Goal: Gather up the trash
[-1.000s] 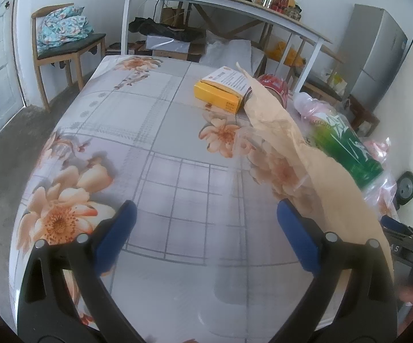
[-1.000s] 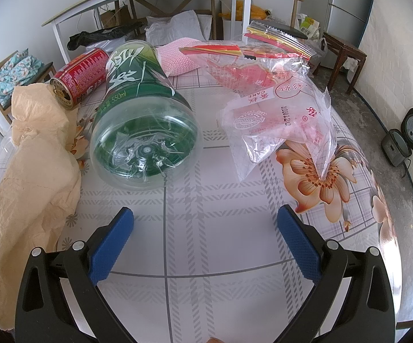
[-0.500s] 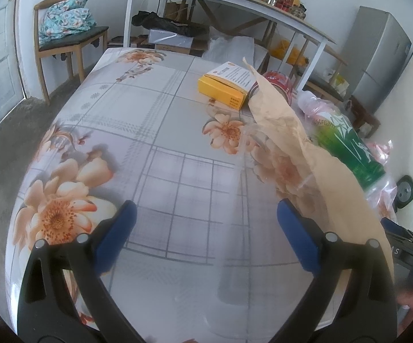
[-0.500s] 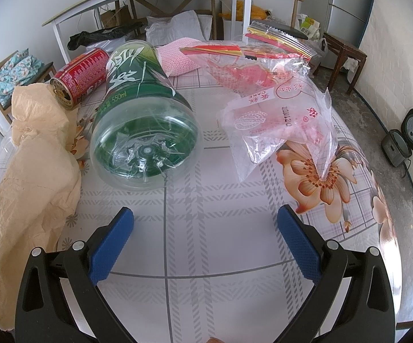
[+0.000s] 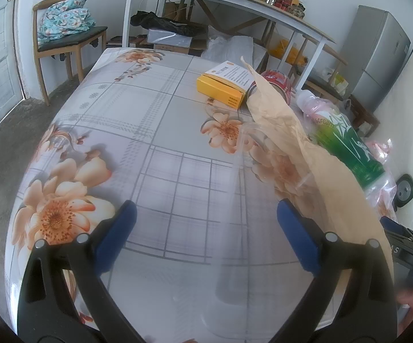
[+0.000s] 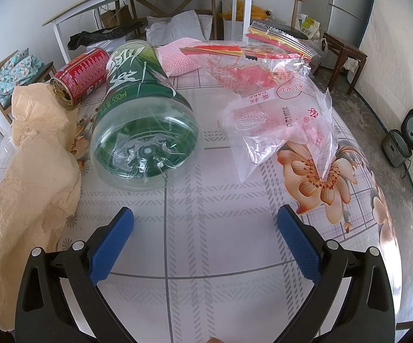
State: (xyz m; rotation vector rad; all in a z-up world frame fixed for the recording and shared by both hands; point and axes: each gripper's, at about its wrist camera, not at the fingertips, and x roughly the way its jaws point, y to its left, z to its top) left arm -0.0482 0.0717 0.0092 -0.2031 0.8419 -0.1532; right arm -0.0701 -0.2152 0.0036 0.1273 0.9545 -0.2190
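Plastic and paper litter lies in a loose cluster on the flowered tablecloth (image 6: 206, 228), nothing yet gathered. From the right gripper (image 6: 205, 230), whose jaws stand wide with nothing between them, the green bottle (image 6: 140, 125) lies on its side at about eleven o'clock, base toward the camera. It looks free to roll, and I would guess it was simply dropped there. At one o'clock sits the clear cake wrapper (image 6: 278, 120), puffed up and resting on the cloth. Behind the bottle, at ten o'clock, lies the red can (image 6: 78, 77), also on its side, and the crumpled brown paper (image 6: 32, 165) slumps along the nine o'clock side, touching or nearly touching the bottle.

The left gripper (image 5: 206, 233) is likewise spread wide and empty, above bare cloth. From it the yellow box (image 5: 223, 84) sits at twelve o'clock, just beside the can. The paper rises along the three o'clock side, close against the right-hand finger.

Open room lies from nine to twelve on the left gripper's side, up to the table's rounded edge. Ahead of the right gripper there is a clear strip of cloth before the bottle, which seems the easiest first pick.
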